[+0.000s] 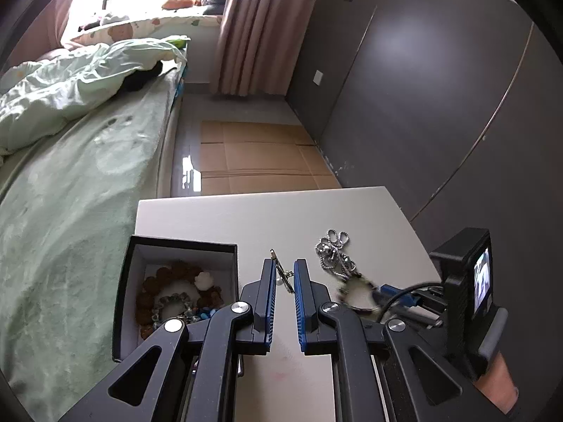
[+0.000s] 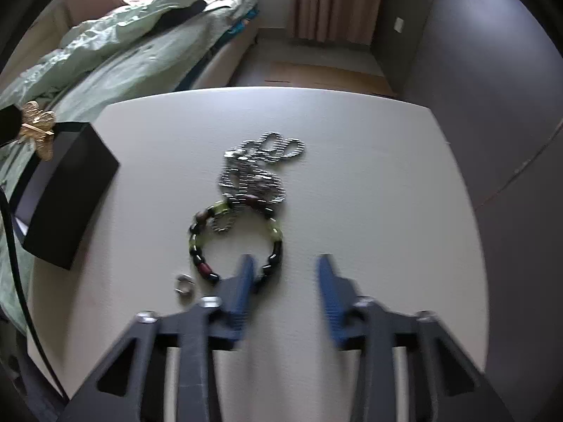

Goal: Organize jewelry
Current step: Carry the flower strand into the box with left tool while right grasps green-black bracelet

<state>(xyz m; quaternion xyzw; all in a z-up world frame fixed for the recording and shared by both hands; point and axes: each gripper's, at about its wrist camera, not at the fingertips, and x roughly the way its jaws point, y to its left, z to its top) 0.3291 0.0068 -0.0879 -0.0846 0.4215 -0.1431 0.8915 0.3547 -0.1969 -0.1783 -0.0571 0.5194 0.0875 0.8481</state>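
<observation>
A bedroom with a green-sheeted bed (image 1: 70, 183), pink curtains (image 1: 242, 28) and a dark grey wall (image 1: 422, 88) frames the small white table (image 2: 352, 176) where we sort jewelry. At the centre of our work is a gold brooch (image 1: 282, 274), seen edge-on between the blue pads of our left gripper (image 1: 284, 272); the jaws stand narrowly apart around it, and from the right wrist view the same gold brooch (image 2: 38, 128) appears raised above the box's near edge, though we cannot tell how firmly the pads bear on it. Just to its left sits the black box (image 1: 176, 246), open-topped, at the table's bed-side edge, holding a brown bead bracelet (image 1: 169, 277), a white bead (image 1: 204, 279) and a smaller silvery bracelet (image 1: 172, 300). Farther out on the table lies a heap of silver chain (image 2: 257, 172), touching a bracelet of green, black and red beads (image 2: 235, 239). Our right gripper (image 2: 285, 267) hovers over that bracelet with its jaws wide apart and nothing between them, its left finger overlapping the bracelet's near side. A small silver ring (image 2: 183, 283) rests beside the bracelet. Flattened cardboard (image 1: 260, 154) covers the floor beyond the table.
</observation>
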